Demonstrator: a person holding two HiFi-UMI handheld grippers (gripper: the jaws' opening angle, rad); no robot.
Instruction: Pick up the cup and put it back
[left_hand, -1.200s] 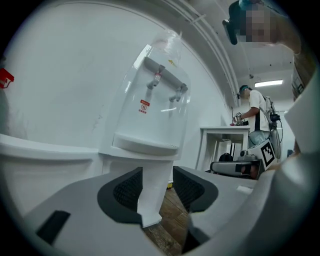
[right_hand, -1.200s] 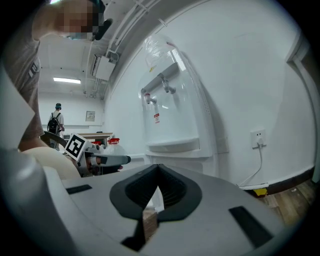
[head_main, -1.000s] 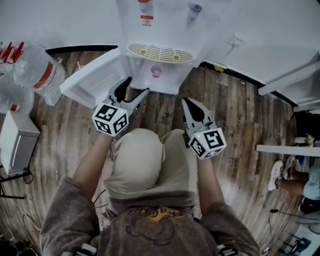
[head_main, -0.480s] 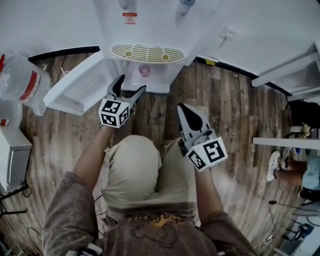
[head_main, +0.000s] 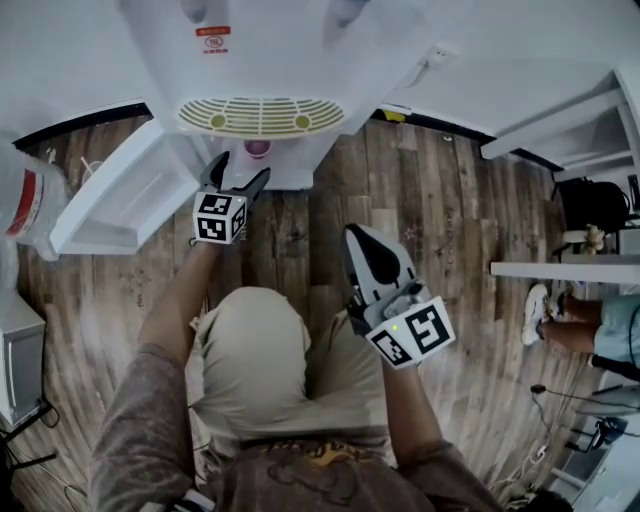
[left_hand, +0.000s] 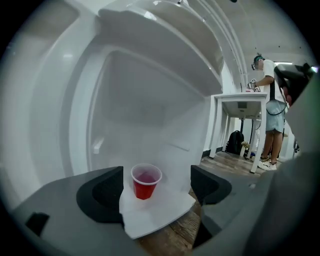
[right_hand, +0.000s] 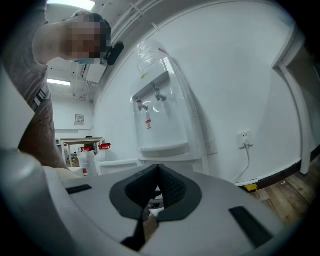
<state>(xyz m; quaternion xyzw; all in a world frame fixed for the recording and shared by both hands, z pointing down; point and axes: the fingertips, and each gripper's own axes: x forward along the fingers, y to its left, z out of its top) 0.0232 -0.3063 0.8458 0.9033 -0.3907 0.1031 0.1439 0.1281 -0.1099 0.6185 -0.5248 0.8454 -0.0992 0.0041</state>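
Note:
A small red cup (head_main: 257, 148) (left_hand: 146, 182) stands upright on the white shelf (left_hand: 160, 215) inside the lower cabinet of the white water dispenser (head_main: 260, 60). My left gripper (head_main: 238, 172) (left_hand: 157, 187) points into that cabinet and is open. Its jaws have just been opening, and nothing is between them. The cup stands just ahead of the fingertips and is untouched. My right gripper (head_main: 368, 262) (right_hand: 159, 187) hangs back over the wooden floor to the right, level with the person's knee. It is shut with nothing in it.
The cabinet door (head_main: 120, 195) stands swung open to the left of my left gripper. A large water bottle (head_main: 25, 200) lies at the far left. A white table (head_main: 560, 270) and another person (head_main: 600, 330) are at the right. A cable and socket (right_hand: 245, 140) are on the wall.
My left gripper has moved forward and down towards the dispenser's lower cabinet, and its jaws have spread wider. The right gripper has hardly moved.

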